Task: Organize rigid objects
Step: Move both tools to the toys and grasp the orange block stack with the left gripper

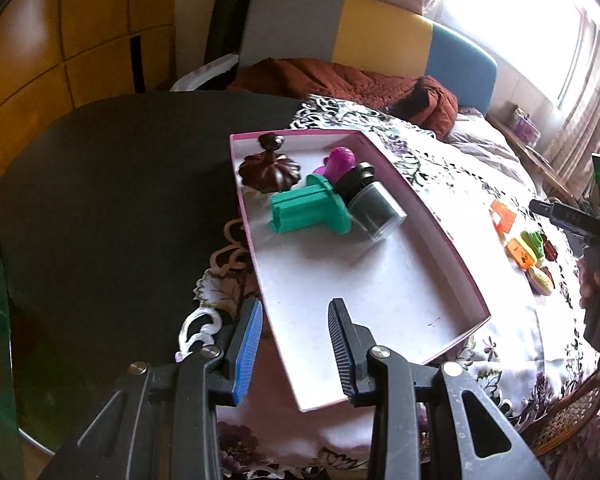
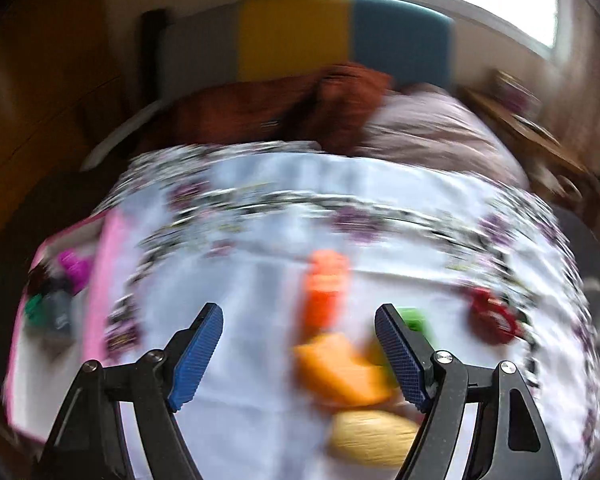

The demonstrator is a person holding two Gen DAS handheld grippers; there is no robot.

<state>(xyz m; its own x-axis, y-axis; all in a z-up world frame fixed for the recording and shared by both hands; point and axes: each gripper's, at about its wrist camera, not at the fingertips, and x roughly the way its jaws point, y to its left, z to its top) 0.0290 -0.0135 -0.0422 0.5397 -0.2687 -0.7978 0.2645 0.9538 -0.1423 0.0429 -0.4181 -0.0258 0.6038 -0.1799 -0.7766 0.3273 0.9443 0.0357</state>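
A pink-rimmed white box (image 1: 420, 208) lies on the flowered tablecloth. In its far end are a teal plastic piece (image 1: 308, 210), a dark jar with a black cap (image 1: 370, 204), a magenta toy (image 1: 340, 162) and a brown carved lid (image 1: 269, 168). My left gripper (image 1: 296, 344) is open and empty, its fingers straddling the box's near left wall. The right wrist view is blurred. My right gripper (image 2: 300, 352) is open and empty above loose toys: an orange block (image 2: 324, 292), an orange-yellow piece (image 2: 340, 368), a yellow piece (image 2: 372, 432), a green piece (image 2: 414, 318) and a red ring (image 2: 492, 316).
The flowered cloth (image 1: 480, 184) covers part of a dark round table (image 1: 100, 200). A bed with a rust-coloured blanket (image 1: 340, 84) and a grey, yellow and blue headboard (image 1: 380, 28) lies behind. The right gripper's body (image 1: 588, 232) shows at the right edge, near the loose toys (image 1: 528, 248).
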